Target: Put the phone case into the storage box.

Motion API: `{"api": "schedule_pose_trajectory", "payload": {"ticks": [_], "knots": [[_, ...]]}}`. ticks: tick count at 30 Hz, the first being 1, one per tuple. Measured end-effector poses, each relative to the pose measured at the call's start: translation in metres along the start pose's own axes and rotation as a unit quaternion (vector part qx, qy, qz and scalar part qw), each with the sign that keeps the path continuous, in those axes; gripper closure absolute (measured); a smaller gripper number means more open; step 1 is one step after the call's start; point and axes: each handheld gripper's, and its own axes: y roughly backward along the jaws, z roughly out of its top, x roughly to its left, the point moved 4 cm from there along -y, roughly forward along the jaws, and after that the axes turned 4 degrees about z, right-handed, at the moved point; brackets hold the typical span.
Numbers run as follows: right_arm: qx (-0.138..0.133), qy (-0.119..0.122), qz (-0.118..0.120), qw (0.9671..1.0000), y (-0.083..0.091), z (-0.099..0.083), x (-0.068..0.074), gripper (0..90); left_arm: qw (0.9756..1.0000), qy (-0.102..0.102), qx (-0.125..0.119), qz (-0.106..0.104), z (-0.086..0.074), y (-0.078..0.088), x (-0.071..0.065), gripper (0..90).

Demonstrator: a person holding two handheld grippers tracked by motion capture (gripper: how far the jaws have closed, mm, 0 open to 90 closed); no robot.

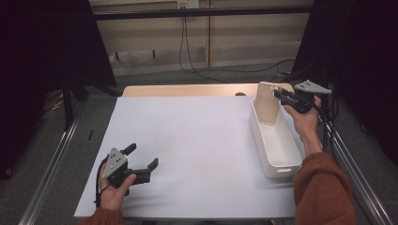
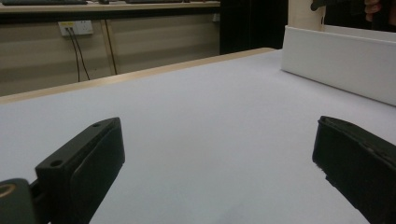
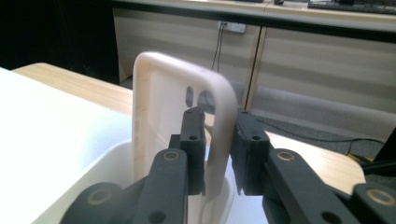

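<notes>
A cream plastic lid (image 1: 267, 101) stands upright at the far end of a long white bin (image 1: 257, 126) on the table's right side. My right gripper (image 1: 277, 93) comes at it from the right, held in a hand with a rust-coloured sleeve. In the right gripper view the lid's (image 3: 154, 107) curved rim sits between the jaws of the right gripper (image 3: 219, 121), and both pads lie against it, above the bin's (image 3: 107, 163) end. My left gripper (image 1: 143, 155) rests low at the table's front left, and its jaws (image 2: 215, 158) stand wide open with nothing between them.
The table top is covered in a white sheet (image 1: 187, 136), with a strip of bare wood (image 1: 187, 90) along its far edge. Metal rails (image 1: 51, 164) run along both sides of the table. Cables hang down the back wall (image 1: 185, 42). The bin's side wall (image 2: 336, 60) shows far right in the left gripper view.
</notes>
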Motion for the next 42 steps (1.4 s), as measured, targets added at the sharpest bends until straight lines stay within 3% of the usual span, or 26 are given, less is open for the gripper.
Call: {"api": "schedule_pose_trajectory", "payload": {"ticks": [16, 17, 29, 42], "knots": [[0.041, 0.019, -0.007, 0.9989, -0.001, -0.008, -0.004, 73.5, 1.0000, 0.000, 0.000, 0.000, 0.000, 0.000, 0.000, 2.4], [0.044, 0.029, -0.010, 0.9986, -0.003, -0.009, -0.004, 75.1, 1.0000, -0.001, 0.000, 0.000, 0.000, 0.000, -0.001, 2.4], [0.031, 0.035, -0.012, 0.9988, -0.012, -0.011, -0.009, 77.6, 1.0000, -0.006, 0.003, 0.000, 0.000, -0.001, 0.000, 2.4], [0.025, 0.022, -0.010, 0.9994, -0.017, -0.014, -0.010, 77.7, 1.0000, -0.005, 0.004, 0.000, 0.000, -0.001, 0.000, 2.4]]}}
